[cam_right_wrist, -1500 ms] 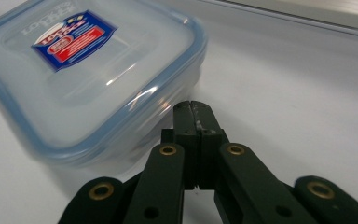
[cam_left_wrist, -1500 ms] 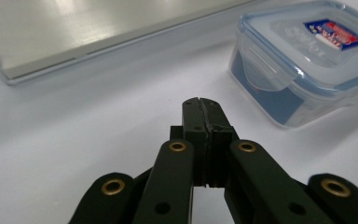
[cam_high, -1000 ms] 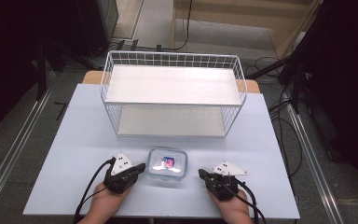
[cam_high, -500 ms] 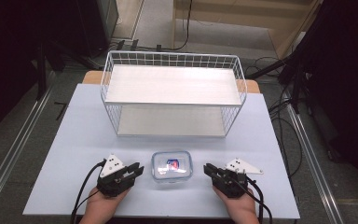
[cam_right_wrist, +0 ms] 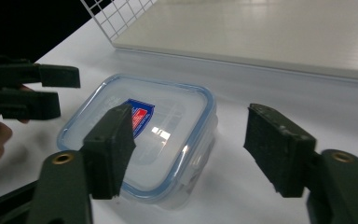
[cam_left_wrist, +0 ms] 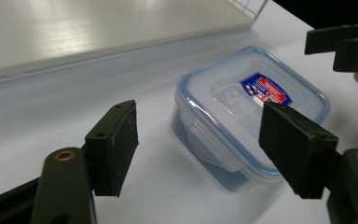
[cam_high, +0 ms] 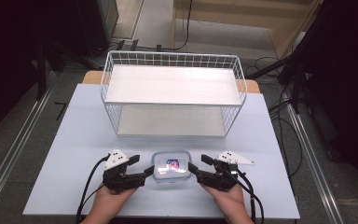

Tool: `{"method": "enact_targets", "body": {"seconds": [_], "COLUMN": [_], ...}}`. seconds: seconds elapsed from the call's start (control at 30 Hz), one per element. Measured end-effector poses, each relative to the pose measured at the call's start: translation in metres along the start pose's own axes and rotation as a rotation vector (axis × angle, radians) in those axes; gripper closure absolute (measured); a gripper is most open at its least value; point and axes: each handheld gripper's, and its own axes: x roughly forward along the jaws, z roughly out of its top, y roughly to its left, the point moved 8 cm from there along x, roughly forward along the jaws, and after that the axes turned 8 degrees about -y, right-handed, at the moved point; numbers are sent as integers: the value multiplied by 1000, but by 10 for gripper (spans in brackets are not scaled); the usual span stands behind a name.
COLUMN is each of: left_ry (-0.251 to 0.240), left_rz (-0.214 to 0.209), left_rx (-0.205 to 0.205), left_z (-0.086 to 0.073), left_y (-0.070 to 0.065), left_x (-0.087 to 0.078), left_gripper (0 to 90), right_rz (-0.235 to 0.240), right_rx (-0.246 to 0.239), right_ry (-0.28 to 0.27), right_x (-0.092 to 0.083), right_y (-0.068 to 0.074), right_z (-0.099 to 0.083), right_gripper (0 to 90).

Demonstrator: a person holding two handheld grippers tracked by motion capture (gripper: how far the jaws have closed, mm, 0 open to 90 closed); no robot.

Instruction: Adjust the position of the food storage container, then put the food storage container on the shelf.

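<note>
Low in the high view, the left gripper (cam_high: 141,166) and right gripper (cam_high: 198,165) flank a lidded container (cam_high: 170,167) on the table (cam_high: 74,140) — both jaws wide apart, holding nothing.

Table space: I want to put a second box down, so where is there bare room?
Both shelves of the wire rack are bare. So is the table left and right of the rack, and the strip between it and the lidded plastic container. It is crowded beside the container: the left gripper and right gripper flank it.
</note>
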Motion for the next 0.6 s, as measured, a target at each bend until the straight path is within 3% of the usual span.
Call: {"method": "enact_targets", "body": {"seconds": [0.07, 0.2, 0.27, 0.3, 0.33, 0.37, 0.53, 0.6], "left_ry": [8, 41, 52, 55, 55, 77, 93, 100], "left_rz": [-6, -45, -73, -104, -104, -147, -190, -209], "left_rx": [-6, -35, -68, -138, -138, -188, -215, -244], "left_z": [-1, -6, -8, -9, -9, -12, -14, -16], "left_y": [-1, -4, -3, -2, -2, -4, -8, -9], "left_x": [3, 12, 15, 17, 17, 19, 21, 23], "left_gripper": [259, 257, 252, 276, 287, 290, 299, 296], "right_rz": [16, 26, 44, 58, 58, 70, 103, 118], "right_rx": [36, 58, 72, 95, 95, 116, 156, 165], "right_ry": [20, 54, 76, 97, 97, 115, 136, 141], "right_x": [5, 13, 19, 24, 24, 29, 31, 30], "right_y": [0, 0, 1, 1, 1, 0, 2, 2], "right_z": [-2, -7, -10, -13, -13, -16, -22, -24], "right_gripper": [288, 278, 270, 262, 262, 262, 297, 302]}}
